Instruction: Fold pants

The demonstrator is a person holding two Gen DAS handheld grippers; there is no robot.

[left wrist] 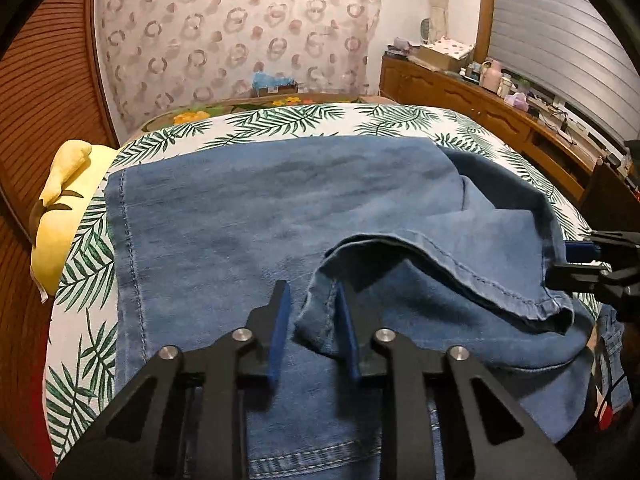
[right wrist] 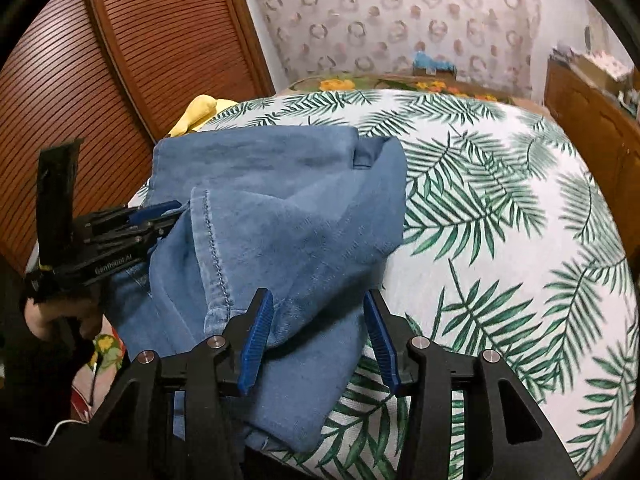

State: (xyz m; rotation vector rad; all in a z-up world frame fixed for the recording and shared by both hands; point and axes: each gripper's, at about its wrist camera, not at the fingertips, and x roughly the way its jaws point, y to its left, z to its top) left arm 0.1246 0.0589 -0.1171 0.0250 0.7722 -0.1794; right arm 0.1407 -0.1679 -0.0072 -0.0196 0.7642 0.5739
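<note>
So far the fold looks partly made. From the left wrist, the pants (left wrist: 248,216) lie spread across the bed (left wrist: 280,120) with its palm-leaf cover, a stitched hem at the far left and a rumpled flap of denim (left wrist: 440,264) thrown back over the flat layer. The left tool (left wrist: 312,320) has its blue pads spread, one on each side of a bunched fabric edge, not pressing it. The right tool (left wrist: 592,264) shows at the right edge beside the flap's hem.

From the right wrist, the pants (right wrist: 288,216) sit on the near left part of the bed (right wrist: 500,200), doubled over but uneven, with a corner poking out at the far end. The right tool (right wrist: 316,336) hovers with pads spread wide above the near fold, holding nothing. The left tool (right wrist: 160,216) reaches in from the left; I cannot tell its state from here.

I judge that squaring the flap and a further fold remain.
</note>
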